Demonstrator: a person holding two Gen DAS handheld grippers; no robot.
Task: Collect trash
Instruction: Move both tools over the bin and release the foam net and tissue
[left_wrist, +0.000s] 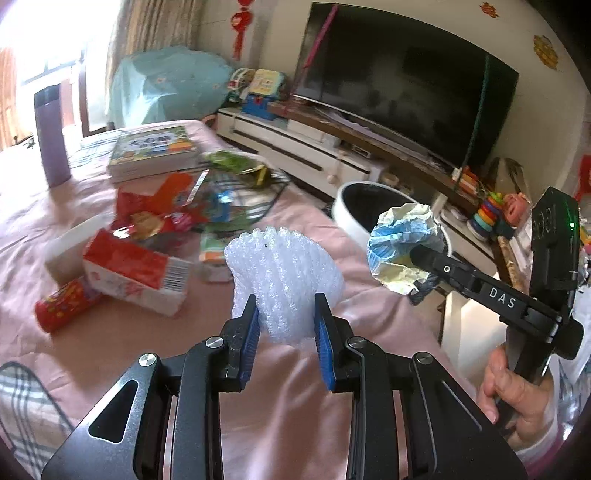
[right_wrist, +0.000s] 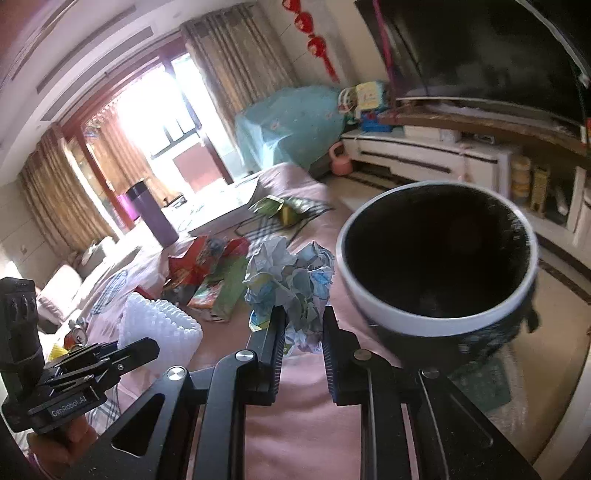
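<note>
Left claw (left_wrist: 284, 314) is clamped on a white foam net (left_wrist: 282, 275), centre of its frame; right claw (right_wrist: 303, 326) is clamped on a crumpled paper wad (right_wrist: 291, 280), just left of the dark bin (right_wrist: 436, 258) at centre right. Both pieces are lifted, neither dropped in yet. Left to collect: red wrappers (left_wrist: 159, 210), a red-white carton (left_wrist: 136, 271), and a red tube (left_wrist: 64, 304) on the pink-covered bench (left_wrist: 295, 387). Bin contents are too dark to read, and the wrapper pile is blurred.

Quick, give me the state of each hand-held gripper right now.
Left hand-held gripper: shut on the foam net.
Right hand-held gripper: shut on the crumpled paper.
</note>
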